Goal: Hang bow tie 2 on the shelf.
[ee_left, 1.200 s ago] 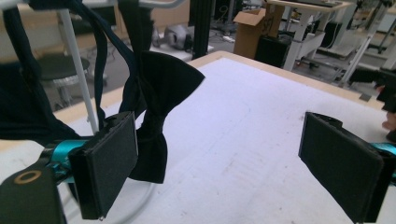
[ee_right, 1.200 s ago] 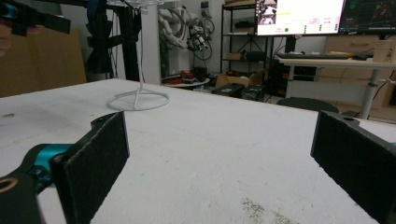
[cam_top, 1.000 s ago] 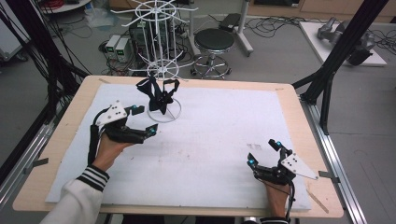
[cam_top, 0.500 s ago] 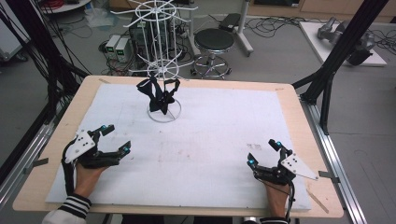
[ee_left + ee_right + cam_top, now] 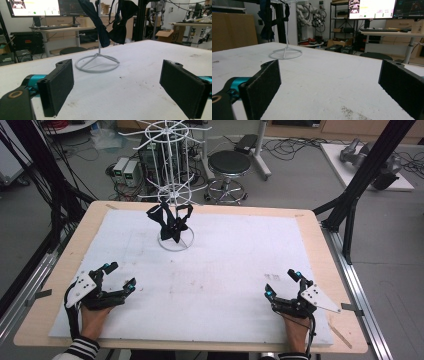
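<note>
Left gripper (image 5: 116, 276) sat wide open, empty, at the near-left worktop (image 5: 235, 270) edge; right gripper (image 5: 282, 282) likewise, near-right. Black bow ties (image 5: 170, 220) hung on the white wire rack (image 5: 172, 185) at the far side, well apart from both. Hanging looked done; nothing left on the worktop.

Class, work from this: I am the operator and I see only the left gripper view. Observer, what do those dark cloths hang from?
Observer: A tall white wire rack with several tiers; the cloths hang low on it.
Operator: Where is the right gripper?
Observer: The right gripper is at the near right of the table, jaws open, holding nothing.
Operator: And mine?
Observer: The left gripper is at the near left, well short of the rack.
</note>
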Demonstrator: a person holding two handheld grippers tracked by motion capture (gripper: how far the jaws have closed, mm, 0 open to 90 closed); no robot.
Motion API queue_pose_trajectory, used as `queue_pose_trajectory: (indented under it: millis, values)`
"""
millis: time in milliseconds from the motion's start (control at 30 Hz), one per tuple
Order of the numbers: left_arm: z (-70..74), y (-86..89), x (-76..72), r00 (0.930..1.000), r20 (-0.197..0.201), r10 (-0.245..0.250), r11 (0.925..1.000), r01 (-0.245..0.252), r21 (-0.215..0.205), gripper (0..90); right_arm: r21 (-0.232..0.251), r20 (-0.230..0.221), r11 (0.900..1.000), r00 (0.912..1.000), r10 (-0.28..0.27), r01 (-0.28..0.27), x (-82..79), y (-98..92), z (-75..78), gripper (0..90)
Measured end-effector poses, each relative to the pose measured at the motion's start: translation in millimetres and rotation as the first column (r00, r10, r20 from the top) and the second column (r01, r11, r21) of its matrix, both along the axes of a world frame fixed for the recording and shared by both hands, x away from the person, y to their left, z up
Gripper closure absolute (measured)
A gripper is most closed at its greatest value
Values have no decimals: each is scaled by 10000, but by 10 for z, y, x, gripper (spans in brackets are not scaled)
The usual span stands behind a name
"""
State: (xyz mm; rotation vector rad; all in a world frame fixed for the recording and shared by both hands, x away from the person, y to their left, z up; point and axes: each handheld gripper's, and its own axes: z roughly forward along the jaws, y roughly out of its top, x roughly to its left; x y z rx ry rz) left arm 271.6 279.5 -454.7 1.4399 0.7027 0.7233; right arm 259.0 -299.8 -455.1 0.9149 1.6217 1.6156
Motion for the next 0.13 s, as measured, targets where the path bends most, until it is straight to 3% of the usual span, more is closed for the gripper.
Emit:
queue_pose_trajectory:
  millis: [133]
  values:
    - [-4, -1, -5, 10000, 53, 5, 10000, -5, -54, 126, -65, 51, 10000, 10000, -3, 4, 1, 2, 0, 36]
